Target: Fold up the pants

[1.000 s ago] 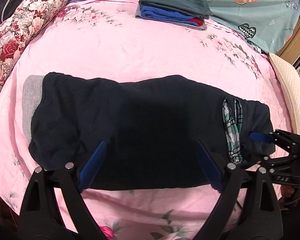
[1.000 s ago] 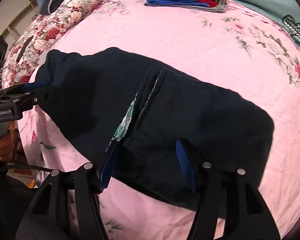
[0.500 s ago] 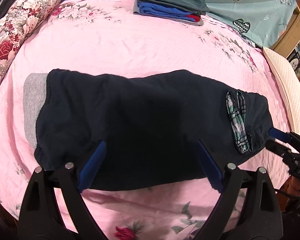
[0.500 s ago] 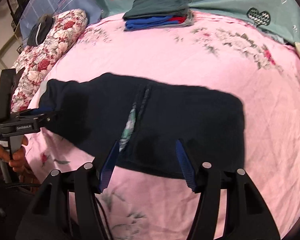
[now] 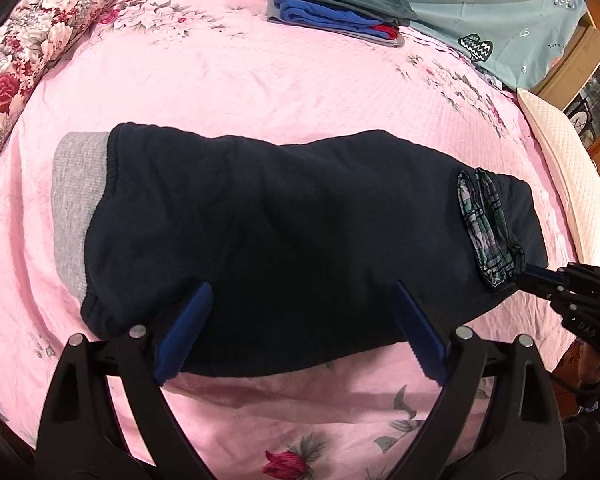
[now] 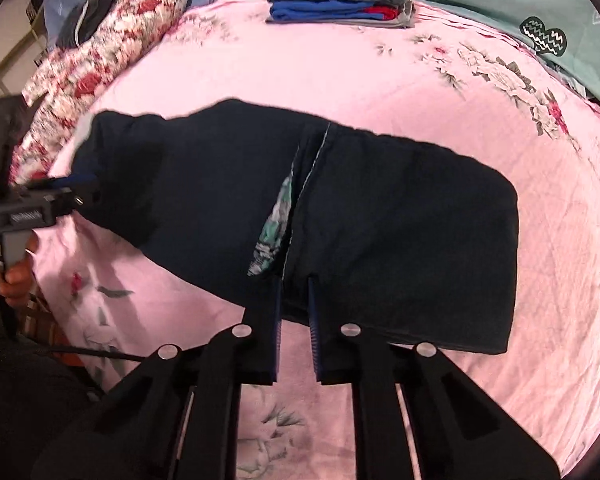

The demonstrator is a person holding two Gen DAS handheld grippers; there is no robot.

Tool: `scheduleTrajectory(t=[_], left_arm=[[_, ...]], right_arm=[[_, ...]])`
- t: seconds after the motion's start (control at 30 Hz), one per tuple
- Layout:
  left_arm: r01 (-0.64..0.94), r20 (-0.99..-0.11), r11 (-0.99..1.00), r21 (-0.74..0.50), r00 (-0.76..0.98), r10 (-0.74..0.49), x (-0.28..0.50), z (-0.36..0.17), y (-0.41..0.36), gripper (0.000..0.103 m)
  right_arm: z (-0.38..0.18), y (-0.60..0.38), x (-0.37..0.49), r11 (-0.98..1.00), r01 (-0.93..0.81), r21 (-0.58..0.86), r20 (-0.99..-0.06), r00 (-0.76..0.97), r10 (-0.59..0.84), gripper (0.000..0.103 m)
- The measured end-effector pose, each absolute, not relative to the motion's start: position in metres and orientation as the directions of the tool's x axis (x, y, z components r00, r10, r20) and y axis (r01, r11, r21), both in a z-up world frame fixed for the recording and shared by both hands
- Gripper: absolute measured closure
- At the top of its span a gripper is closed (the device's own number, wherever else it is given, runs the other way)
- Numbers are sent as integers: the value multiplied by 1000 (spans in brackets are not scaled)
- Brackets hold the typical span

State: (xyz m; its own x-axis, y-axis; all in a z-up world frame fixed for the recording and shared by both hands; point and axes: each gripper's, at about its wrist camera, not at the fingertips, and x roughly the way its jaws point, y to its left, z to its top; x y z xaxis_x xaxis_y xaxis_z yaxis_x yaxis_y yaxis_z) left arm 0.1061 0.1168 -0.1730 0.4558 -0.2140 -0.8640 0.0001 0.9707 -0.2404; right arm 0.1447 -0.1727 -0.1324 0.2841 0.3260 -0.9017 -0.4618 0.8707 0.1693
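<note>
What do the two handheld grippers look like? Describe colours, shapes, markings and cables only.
Both are black plastic. The left gripper has two angular arms with silver pivot bolts and blue fingers with serrated edges. The right gripper has the same build, with blue ridged pads. In the right wrist view, the left gripper carries a blurred white-lettered label above a grey handle, and a black cable trails below.

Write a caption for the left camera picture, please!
Dark pants lie across a pink bed.
</note>
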Motion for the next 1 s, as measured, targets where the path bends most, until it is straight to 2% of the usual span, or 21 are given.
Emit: scheduleTrajectory(t=[0.17, 0.27, 0.33, 0.37, 0.43, 0.47, 0.5, 0.53, 0.67, 0.8, 0.87, 1.0], left_arm=[[-6, -861, 968, -250, 459, -219, 109, -174, 118, 11], [-11, -863, 967, -253, 455, -220, 111, -174, 118, 10], [-6, -863, 968, -251, 453, -221, 112, -173, 116, 9], [-3, -865, 969, -248, 452, -220, 112, -173, 116, 9], [4, -868, 970, -242, 446, -218, 115, -174, 115, 9], [5, -869, 971, -239, 445, -217, 115, -174, 115, 9], [7, -869, 971, -239, 445, -217, 116, -173, 115, 9], [8, -869, 971, -239, 445, -218, 116, -173, 115, 9], [5, -872, 971, -238, 440, -216, 117, -174, 115, 9], [2, -874, 971, -240, 435, -217, 119, -175, 115, 9], [1, -874, 971, -241, 434, -217, 120, -175, 115, 9], [2, -873, 971, -240, 436, -217, 121, -174, 115, 9]], right_arm=[[-140, -169, 144, 869, -480, 120, -921, 273, 278, 84], [-148, -159, 139, 851, -522, 58, -928, 286, 239, 76], [-151, -155, 137, 839, -544, 34, -930, 290, 226, 67], [-152, -152, 135, 831, -556, 16, -929, 300, 218, 67], [-152, -149, 134, 824, -567, -15, -925, 320, 204, 68], [-152, -150, 134, 824, -566, -9, -924, 319, 209, 74], [-152, -152, 135, 828, -561, -4, -924, 318, 212, 84], [-150, -155, 136, 832, -555, 4, -924, 317, 215, 89], [-134, -177, 146, 850, -503, 155, -900, 283, 332, 92], [-106, -187, 157, 836, -460, 300, -830, 305, 466, 92], [-99, -178, 159, 814, -493, 306, -817, 303, 490, 92], [-132, -151, 159, 795, -555, 246, -880, 216, 423, 92]])
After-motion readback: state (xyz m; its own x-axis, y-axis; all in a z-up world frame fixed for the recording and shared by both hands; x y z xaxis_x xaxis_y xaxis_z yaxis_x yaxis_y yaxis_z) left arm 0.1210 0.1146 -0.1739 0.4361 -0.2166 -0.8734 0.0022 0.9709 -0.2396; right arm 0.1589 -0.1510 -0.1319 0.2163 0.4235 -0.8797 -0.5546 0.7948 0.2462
